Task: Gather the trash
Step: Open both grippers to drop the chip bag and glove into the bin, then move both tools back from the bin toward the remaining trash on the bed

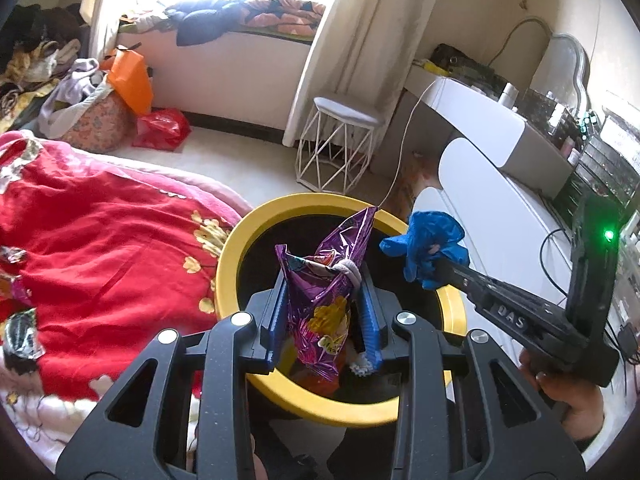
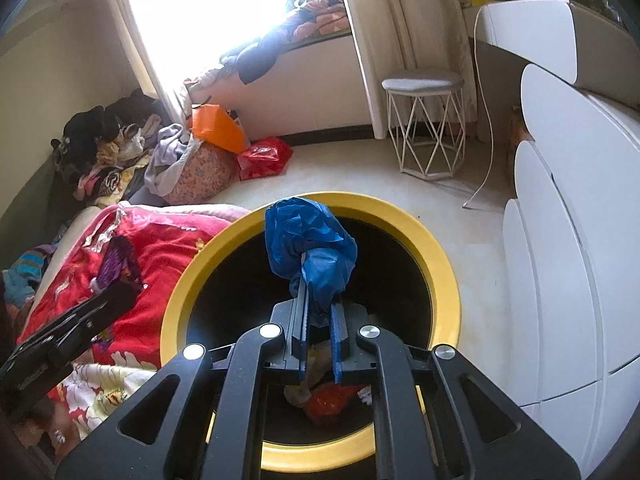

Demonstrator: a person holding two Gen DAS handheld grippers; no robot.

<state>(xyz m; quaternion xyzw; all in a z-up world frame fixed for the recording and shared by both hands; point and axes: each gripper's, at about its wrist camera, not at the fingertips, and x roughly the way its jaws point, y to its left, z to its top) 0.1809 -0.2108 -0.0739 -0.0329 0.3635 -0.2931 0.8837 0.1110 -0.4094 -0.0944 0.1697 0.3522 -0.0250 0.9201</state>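
Note:
A round black bin with a yellow rim [image 1: 232, 248] stands beside the bed. Over its mouth my left gripper [image 1: 324, 280] is shut on a crumpled purple snack wrapper [image 1: 340, 240], with a grey-white scrap [image 1: 349, 270] pinched beside it. To its right, my right gripper [image 1: 438, 258] is shut on a crumpled blue glove [image 1: 424, 240]. In the right wrist view the right gripper [image 2: 320, 300] pinches the blue glove [image 2: 312, 244] above the bin's yellow rim [image 2: 436, 248]. An orange-red wrapper [image 2: 332, 400] and pale scraps lie at the bin's bottom. The left gripper [image 2: 100, 308] shows at the left with the purple wrapper [image 2: 116, 264].
A bed with a red flowered blanket [image 1: 100, 240] borders the bin on the left. A white wire stool [image 1: 340, 148] and a white dresser [image 1: 500, 200] stand beyond and right. A red bag [image 2: 264, 156], an orange bag [image 2: 216, 128] and heaped clothes [image 2: 120, 152] lie by the window.

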